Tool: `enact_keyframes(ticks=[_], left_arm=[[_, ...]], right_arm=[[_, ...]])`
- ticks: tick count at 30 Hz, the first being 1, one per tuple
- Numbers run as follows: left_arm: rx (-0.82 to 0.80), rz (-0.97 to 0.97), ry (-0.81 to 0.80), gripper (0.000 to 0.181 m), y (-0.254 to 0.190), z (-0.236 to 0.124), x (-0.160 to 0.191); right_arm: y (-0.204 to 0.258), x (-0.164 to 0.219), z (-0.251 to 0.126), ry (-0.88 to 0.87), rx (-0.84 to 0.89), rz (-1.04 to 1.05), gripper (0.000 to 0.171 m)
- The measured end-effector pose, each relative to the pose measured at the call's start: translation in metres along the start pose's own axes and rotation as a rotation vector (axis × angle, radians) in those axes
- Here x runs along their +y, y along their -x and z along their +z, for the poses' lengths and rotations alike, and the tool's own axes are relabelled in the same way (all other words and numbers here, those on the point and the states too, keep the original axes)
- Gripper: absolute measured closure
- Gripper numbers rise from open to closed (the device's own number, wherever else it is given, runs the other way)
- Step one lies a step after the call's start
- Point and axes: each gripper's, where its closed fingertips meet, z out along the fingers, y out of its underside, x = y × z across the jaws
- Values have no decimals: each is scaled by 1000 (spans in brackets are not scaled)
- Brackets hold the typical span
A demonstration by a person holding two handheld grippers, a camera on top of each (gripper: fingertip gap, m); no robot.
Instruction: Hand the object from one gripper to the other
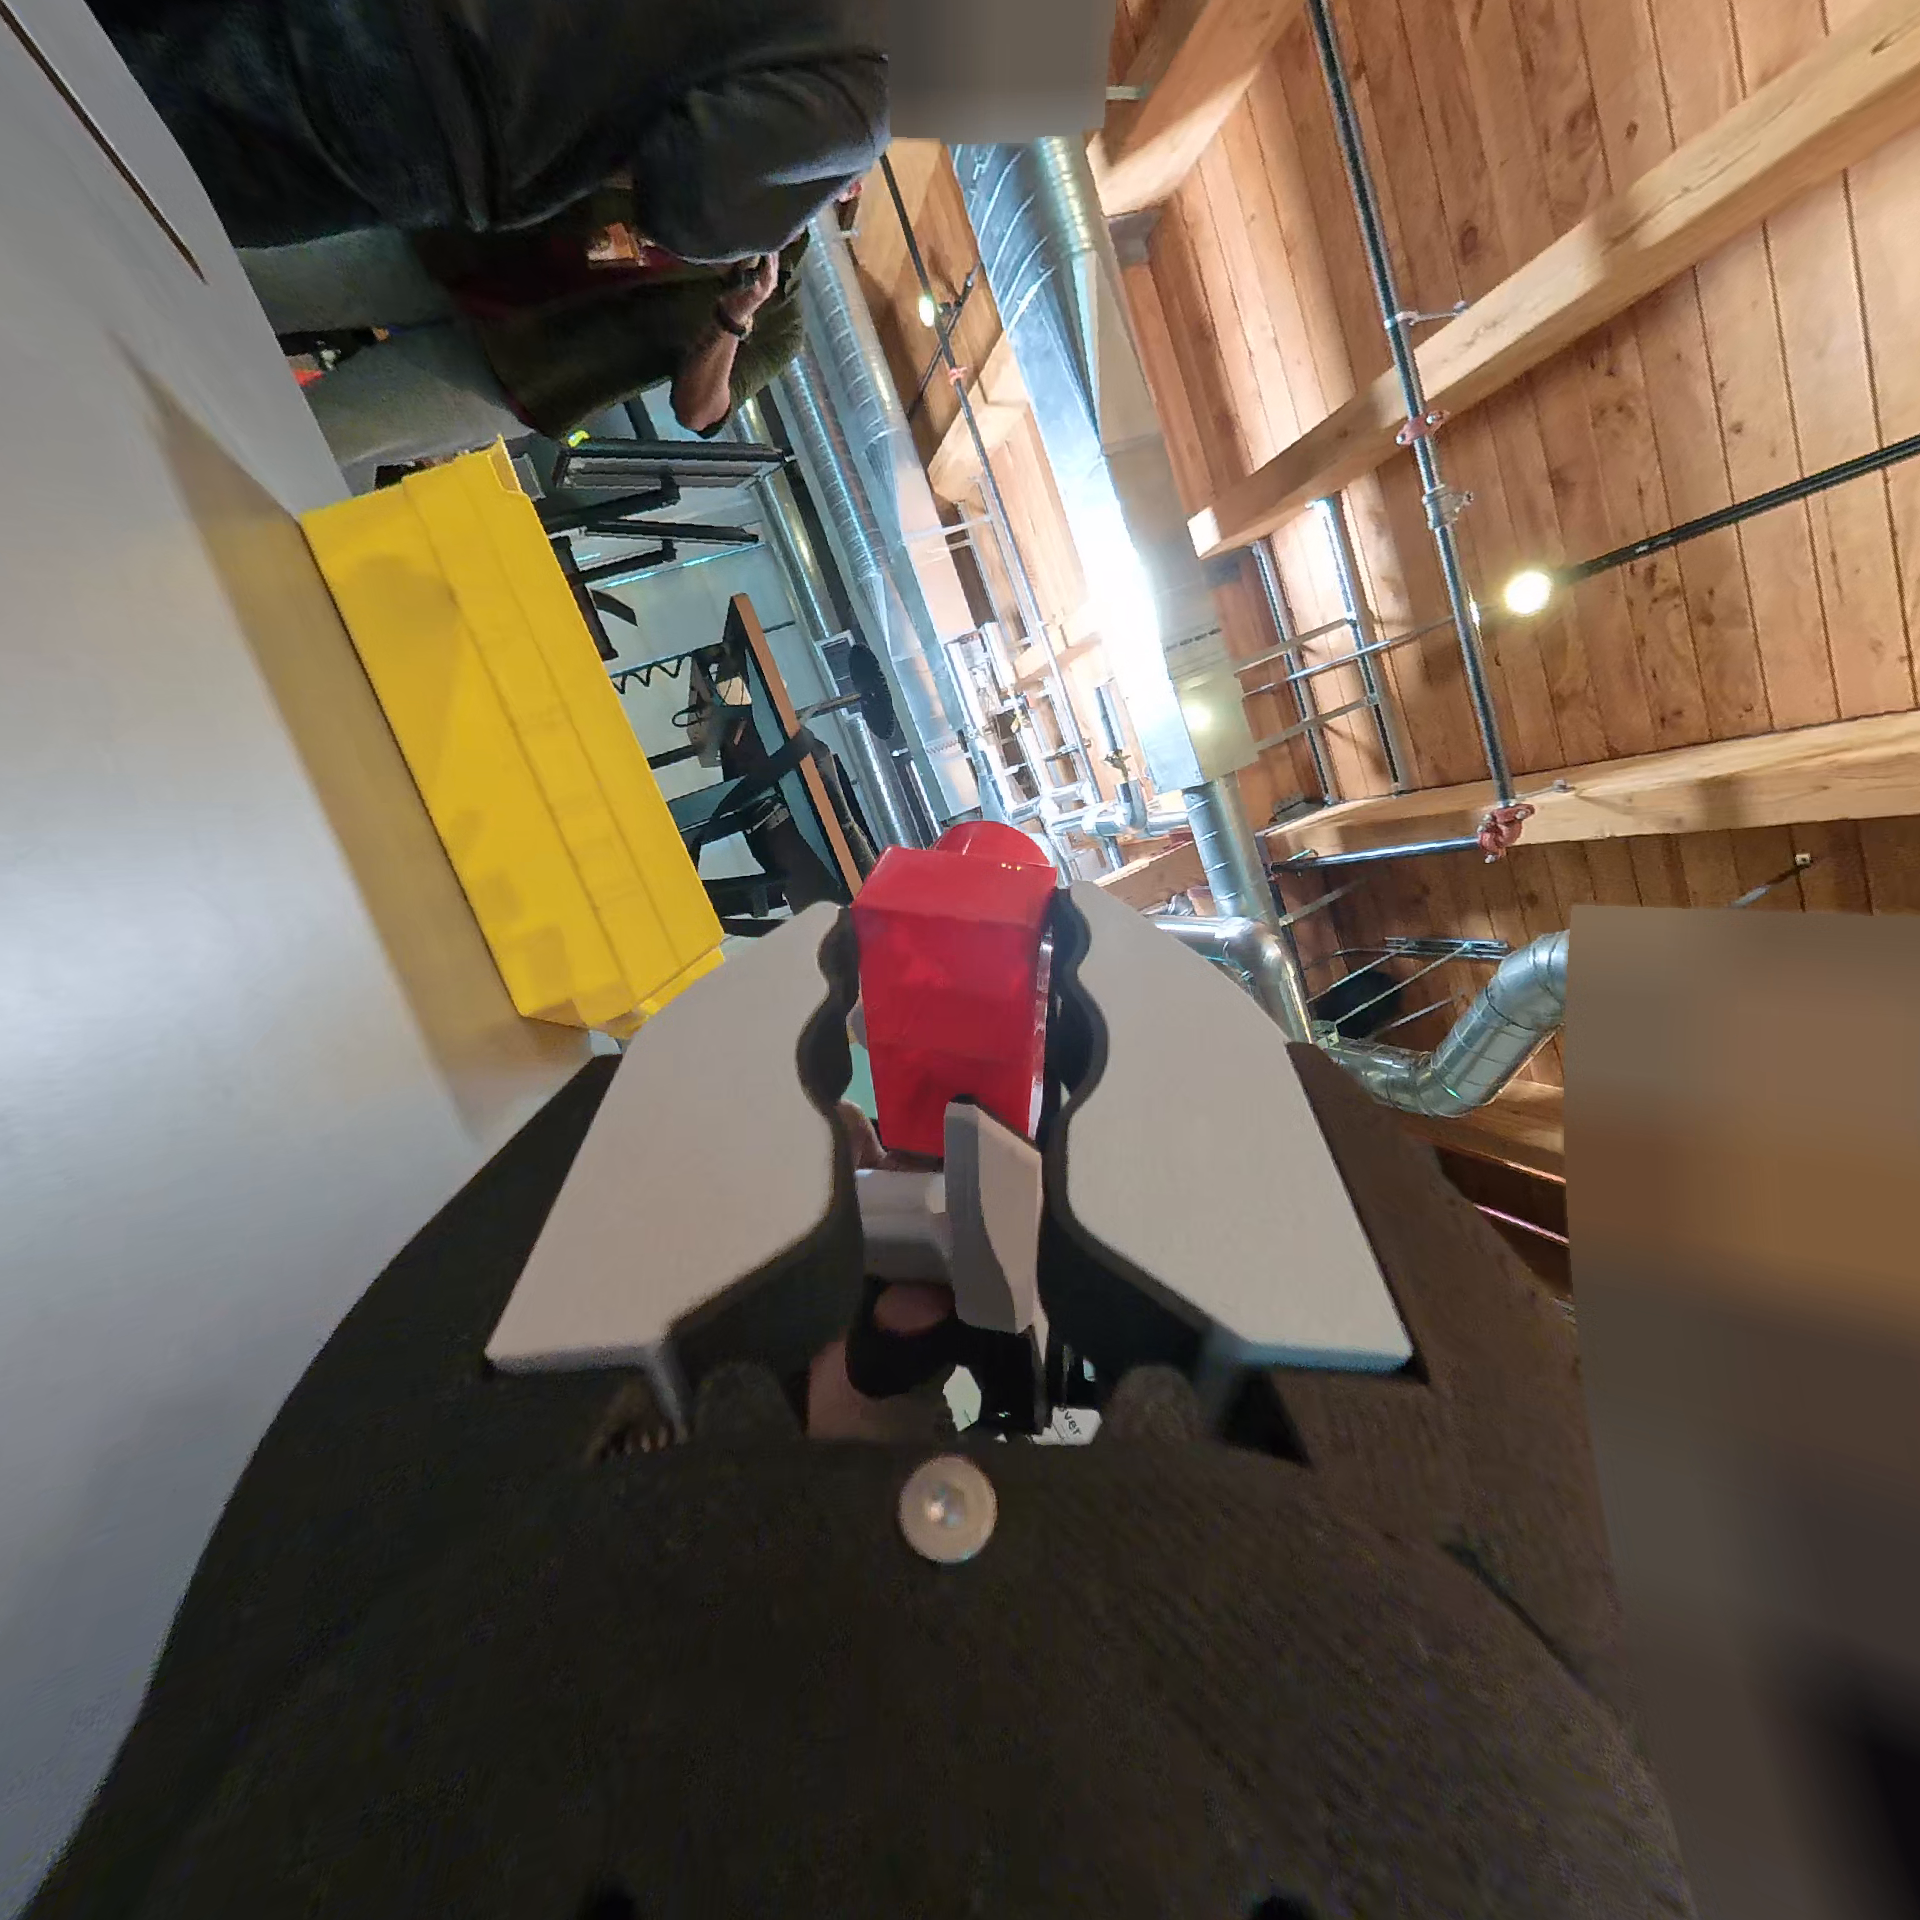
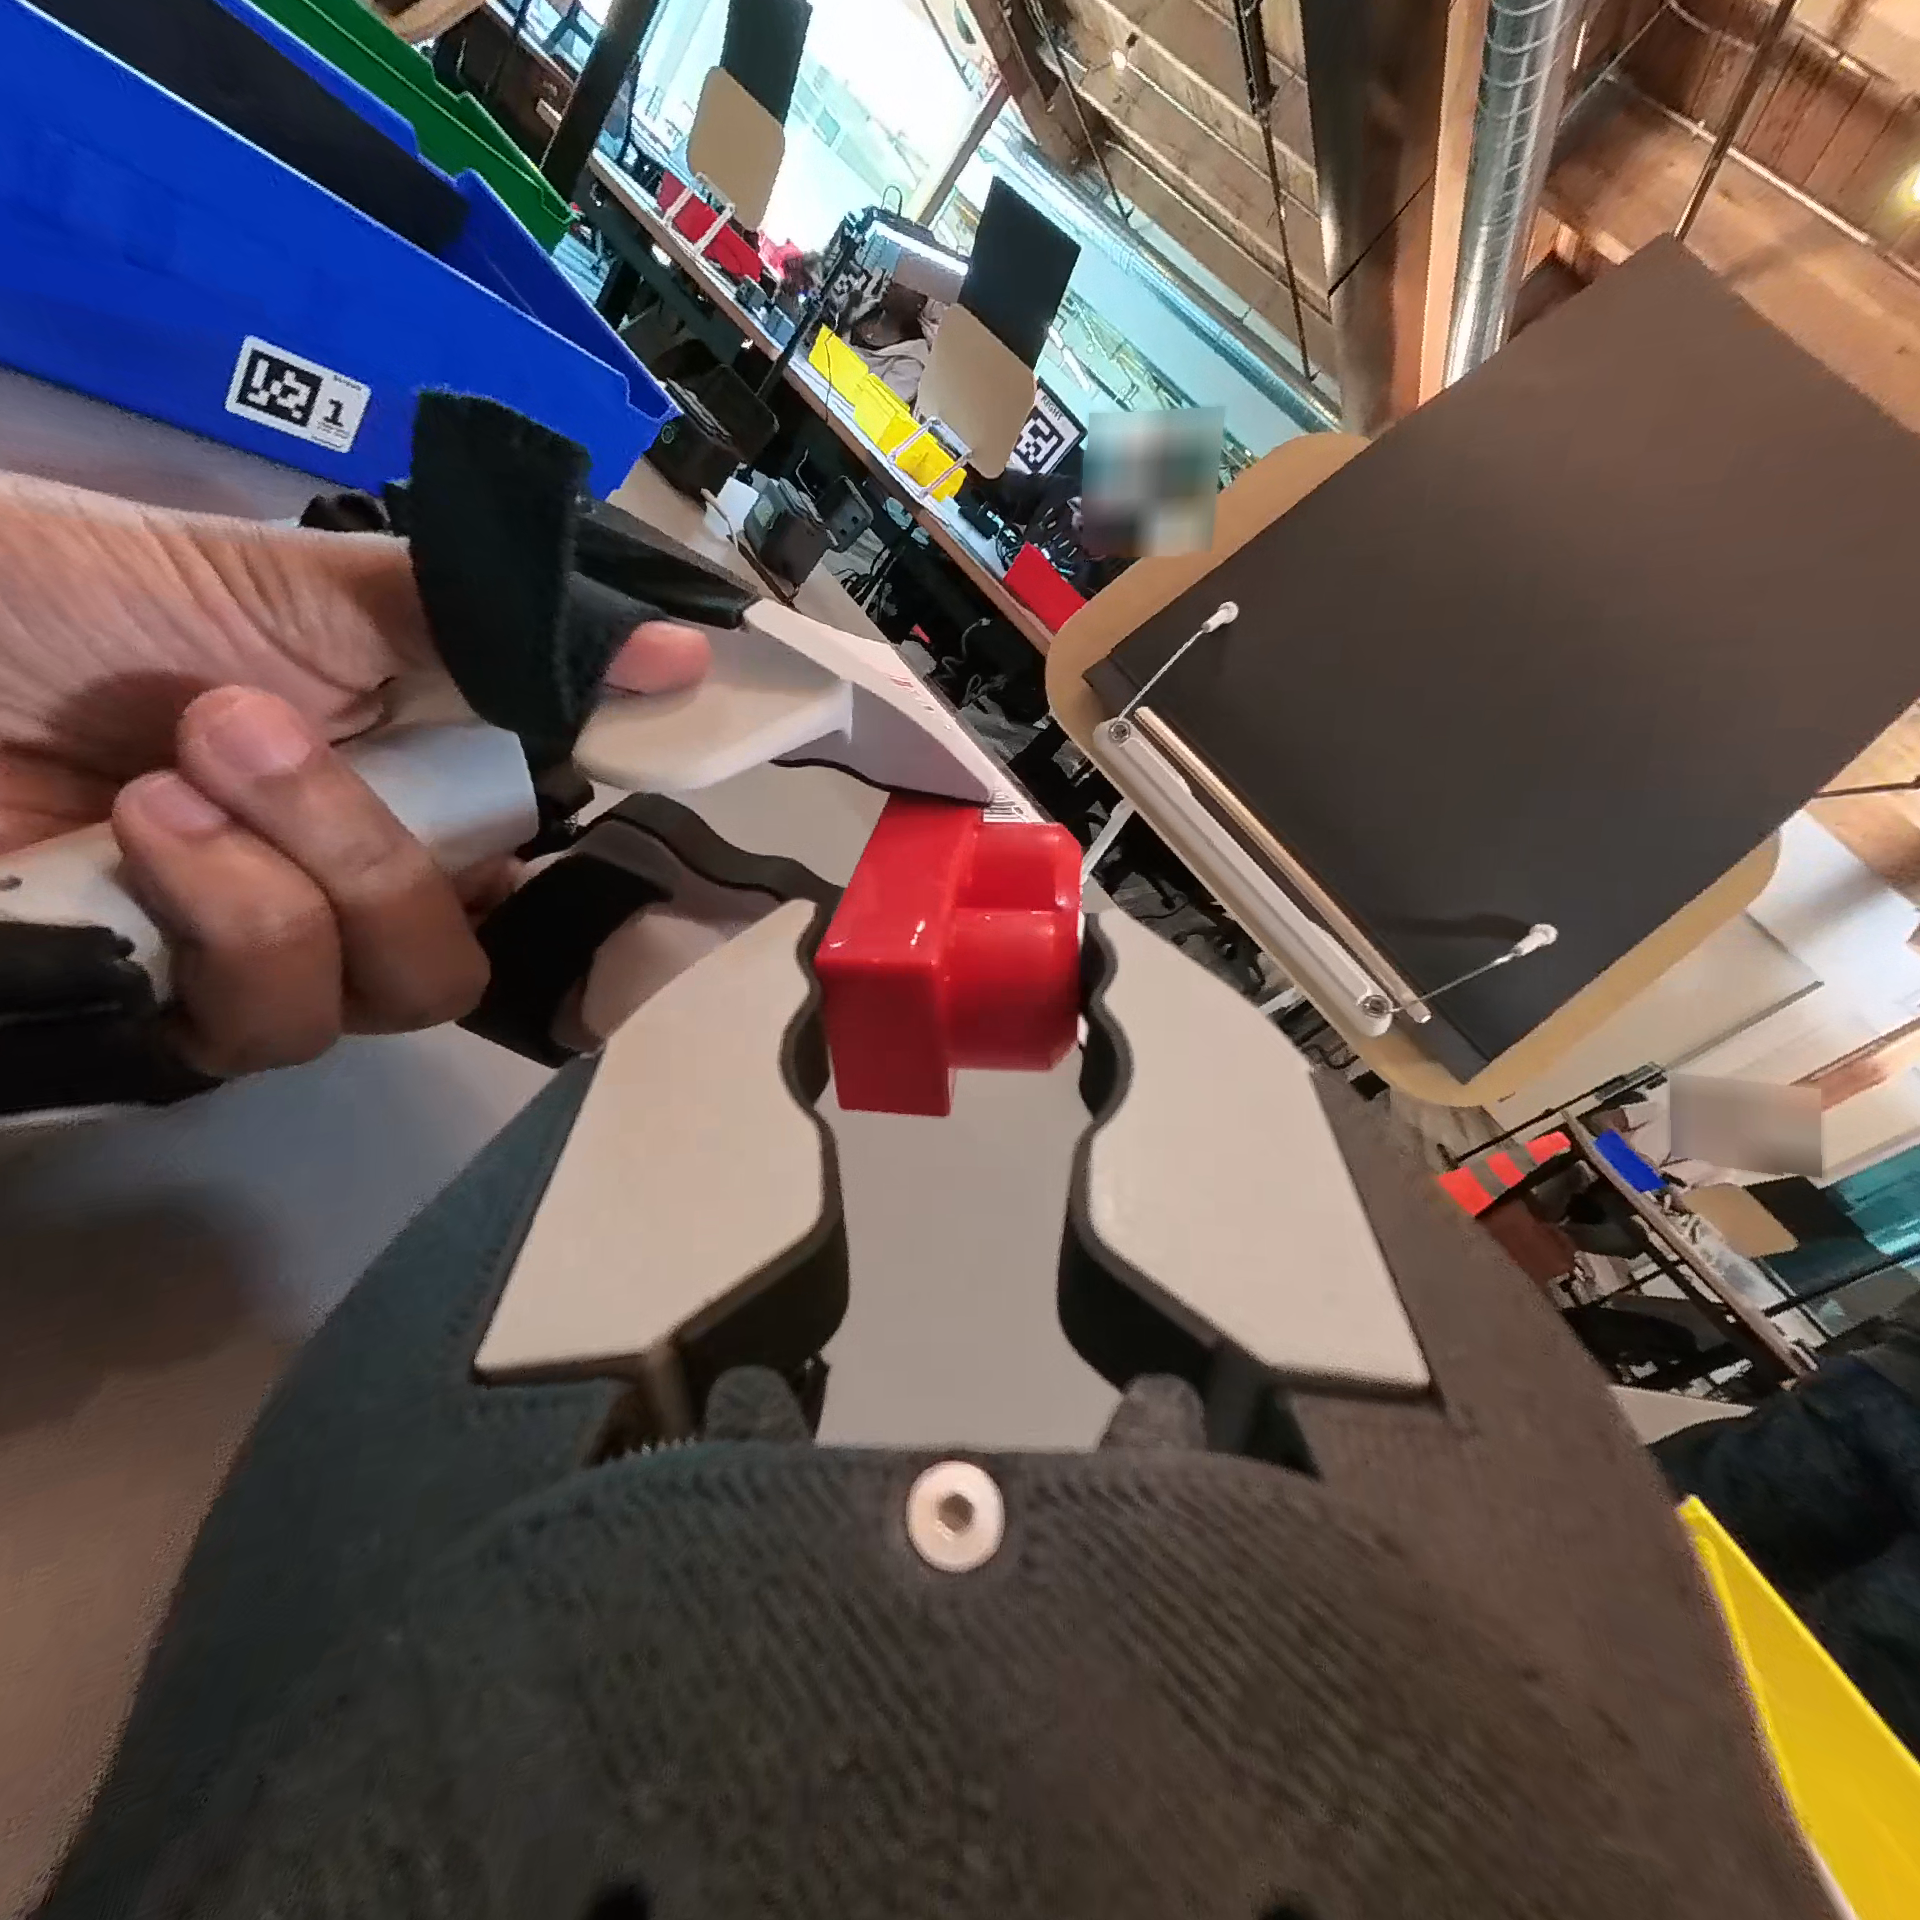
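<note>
Red block (image 2: 951, 966), glossy plastic with a stepped, notched shape, is up in the air, off the tabletop, pinched between both grippers at once. Right gripper (image 2: 951, 971): its two grey fingers close on the block's sides near their tips, and the block's near end juts out between them. Left gripper (image 1: 956, 997): fingers likewise pressed onto the block, which fills the gap at the tips; its far end, a rounded red knob, pokes beyond them. In the left wrist view the block's lower part is hidden behind a grey finger of the other gripper, with a strapped thumb behind it, both blurred. In the right wrist view the left gripper enters from the left edge, held by a hand (image 2: 239, 831) in a black strap; only one white finger reaching the block's top is clear, the other hidden behind the block. Blue bin (image 2: 208, 281) lies along the tabletop's far edge, cut off by the frame; a green bin behind it is mostly out of view. Yellow bin (image 1: 520, 748) stands at the tabletop's edge in the left view, tilted by the camera's roll.
</note>
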Motion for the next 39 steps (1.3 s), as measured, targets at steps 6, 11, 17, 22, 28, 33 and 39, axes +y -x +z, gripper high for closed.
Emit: enact_keyframes(ticks=[6, 11, 17, 22, 28, 33, 39], left_arm=[[-78, 66, 19, 141, 7, -1, -2], [-237, 225, 25, 109, 19, -4, -7], [-438, 635, 178, 90, 27, 0, 5], [-582, 933, 326, 84, 40, -2, 14], [-626, 1003, 457, 93, 53, -7, 24], [-635, 1007, 473, 100, 55, -9, 24], [-661, 1018, 510, 102, 62, -12, 27]], right_arm=[[-2, 4, 1, 19, -18, -8, 125], [-7, 19, 3, 88, -34, 21, 125], [-6, 40, 6, 192, -78, 54, 125], [6, 53, 7, 277, -143, -5, 125], [18, 57, 5, 310, -212, -68, 125], [25, 56, 5, 313, -223, -148, 125], [28, 56, 5, 317, -232, -138, 125]])
